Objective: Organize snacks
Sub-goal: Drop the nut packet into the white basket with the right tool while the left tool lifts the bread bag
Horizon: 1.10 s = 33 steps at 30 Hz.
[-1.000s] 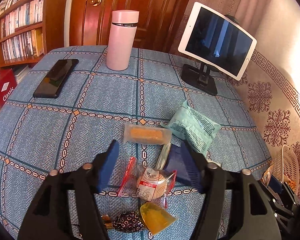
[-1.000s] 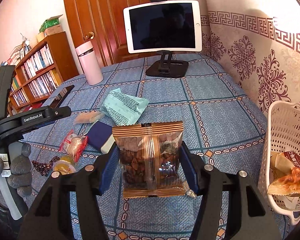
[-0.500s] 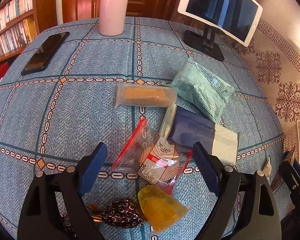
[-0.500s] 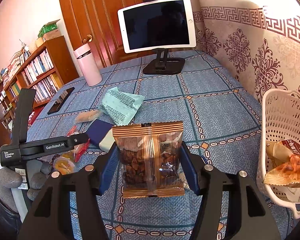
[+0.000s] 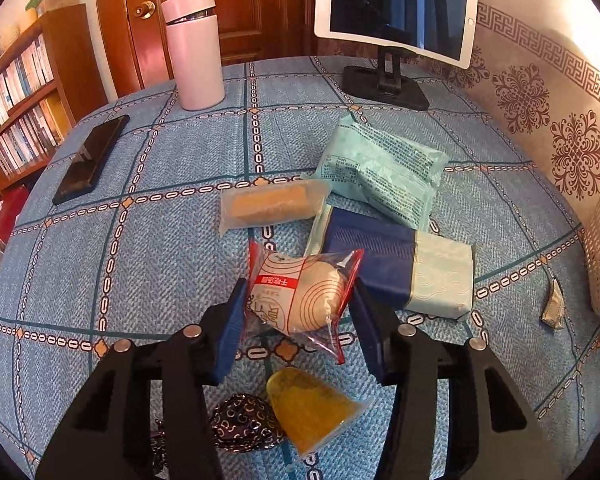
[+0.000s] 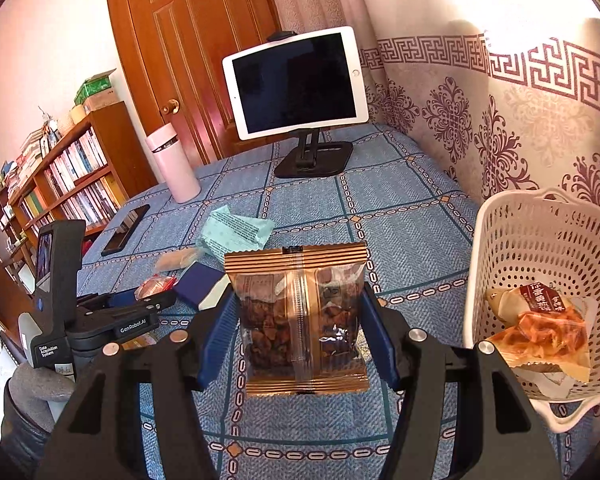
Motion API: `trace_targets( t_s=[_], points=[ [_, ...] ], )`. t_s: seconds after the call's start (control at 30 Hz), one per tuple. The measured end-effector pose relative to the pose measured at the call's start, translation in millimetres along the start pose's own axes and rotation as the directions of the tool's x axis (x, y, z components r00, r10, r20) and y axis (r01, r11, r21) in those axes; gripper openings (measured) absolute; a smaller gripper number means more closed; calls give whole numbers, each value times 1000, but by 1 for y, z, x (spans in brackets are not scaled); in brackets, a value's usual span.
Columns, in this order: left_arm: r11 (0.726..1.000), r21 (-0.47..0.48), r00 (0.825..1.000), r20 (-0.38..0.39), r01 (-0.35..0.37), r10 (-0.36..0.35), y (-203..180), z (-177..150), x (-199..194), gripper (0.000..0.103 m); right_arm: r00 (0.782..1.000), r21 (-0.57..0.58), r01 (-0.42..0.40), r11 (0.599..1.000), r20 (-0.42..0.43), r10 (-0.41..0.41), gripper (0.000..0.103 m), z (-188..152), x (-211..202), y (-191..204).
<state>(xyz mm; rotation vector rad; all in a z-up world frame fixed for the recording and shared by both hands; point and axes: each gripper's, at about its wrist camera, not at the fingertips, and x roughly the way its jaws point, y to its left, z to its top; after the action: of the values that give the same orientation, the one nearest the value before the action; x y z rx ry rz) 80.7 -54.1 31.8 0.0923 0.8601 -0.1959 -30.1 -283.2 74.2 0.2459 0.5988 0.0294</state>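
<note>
My left gripper point(image 5: 298, 312) is closing its jaws on a clear red-edged bun packet point(image 5: 304, 296); both blue pads touch the packet's sides. Around it on the blue cloth lie an orange bar point(image 5: 270, 204), a mint-green packet point(image 5: 380, 168), a navy and pale packet point(image 5: 396, 272), a yellow jelly point(image 5: 308, 408) and a dark patterned candy point(image 5: 244, 424). My right gripper point(image 6: 296, 328) is shut on a gold-striped packet of brown pieces point(image 6: 300, 312), held upright above the table. The white basket point(image 6: 540, 240) stands to its right with two snack packets inside.
A pink flask point(image 5: 194, 48), a black phone point(image 5: 92, 158) and a tablet on a stand point(image 5: 396, 8) stand at the table's far side. A small silvery wrapper point(image 5: 554, 304) lies near the basket. A bookshelf point(image 6: 72, 172) and a wooden door are behind.
My left gripper opened wide, sank toward the table, then closed onto the bun packet. My right gripper carried its packet up and closer to the basket.
</note>
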Motion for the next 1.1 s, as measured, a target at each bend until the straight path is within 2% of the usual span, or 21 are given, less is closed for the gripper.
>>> trace_targets(
  t_s=[0.3, 0.5, 0.6, 0.8, 0.93, 1.0, 1.1],
  points=[
    [1000, 18, 994, 107, 21, -23, -11, 10, -45, 49, 996, 45, 25, 999, 80, -28, 59, 8, -32, -17],
    [997, 61, 985, 161, 53, -62, -31, 16, -70, 49, 982, 91, 101, 991, 148, -114, 59, 11, -58, -40],
    [994, 87, 980, 181, 70, -85, -44, 19, -81, 49, 966, 113, 165, 980, 183, -184, 59, 12, -71, -53],
    [986, 138, 972, 199, 94, -121, -70, 22, -93, 49, 916, 166, 304, 938, 221, -336, 61, 8, -86, -83],
    [980, 171, 970, 199, 107, -140, -88, 23, -96, 49, 886, 190, 371, 909, 221, -408, 72, 3, -87, -98],
    [976, 186, 969, 195, 118, -154, -97, 23, -97, 49, 869, 185, 401, 897, 232, -437, 73, 0, -89, -101],
    [970, 208, 967, 192, 129, -169, -110, 23, -98, 49, 871, 169, 399, 901, 237, -430, 73, -5, -90, -100]
  ],
)
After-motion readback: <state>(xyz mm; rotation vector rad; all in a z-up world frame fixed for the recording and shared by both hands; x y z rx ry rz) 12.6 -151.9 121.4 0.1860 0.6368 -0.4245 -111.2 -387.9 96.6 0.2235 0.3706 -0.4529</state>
